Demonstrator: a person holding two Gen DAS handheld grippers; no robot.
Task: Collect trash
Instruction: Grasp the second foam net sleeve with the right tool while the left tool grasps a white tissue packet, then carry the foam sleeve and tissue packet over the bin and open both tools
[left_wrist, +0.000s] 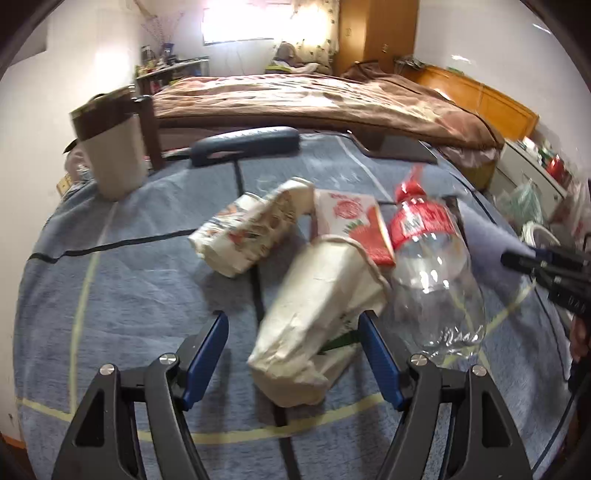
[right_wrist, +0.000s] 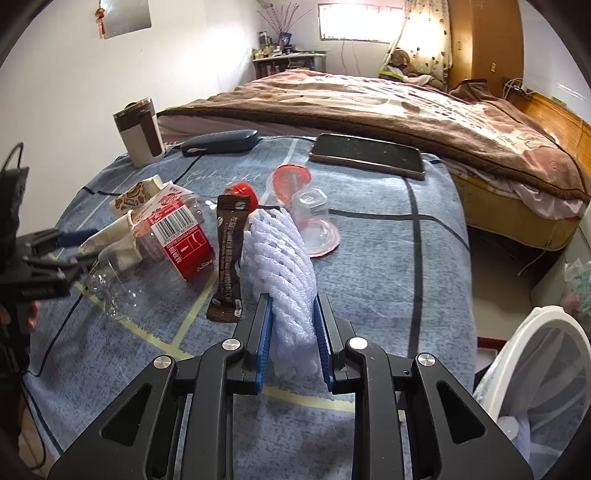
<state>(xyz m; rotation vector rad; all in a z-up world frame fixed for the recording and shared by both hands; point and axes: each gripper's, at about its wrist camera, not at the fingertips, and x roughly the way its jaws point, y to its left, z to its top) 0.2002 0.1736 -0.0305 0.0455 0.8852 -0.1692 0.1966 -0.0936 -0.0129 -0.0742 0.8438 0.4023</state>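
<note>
right tool (right_wrist: 293, 325) pinching foam net (right_wrist: 284, 254), phone (right_wrist: 367, 155) visible

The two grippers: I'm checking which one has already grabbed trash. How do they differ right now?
The right gripper is shut on the white foam net, its pads squeezing it; the left gripper stands open. The left gripper straddles a crumpled paper cup without pressing it, so it holds nothing, while the right gripper has its piece. Both have blue pads and point down at the blue cloth.

Glaring window (left_wrist: 236, 26) backlight, fisheye-warped edges, slight blur.
</note>
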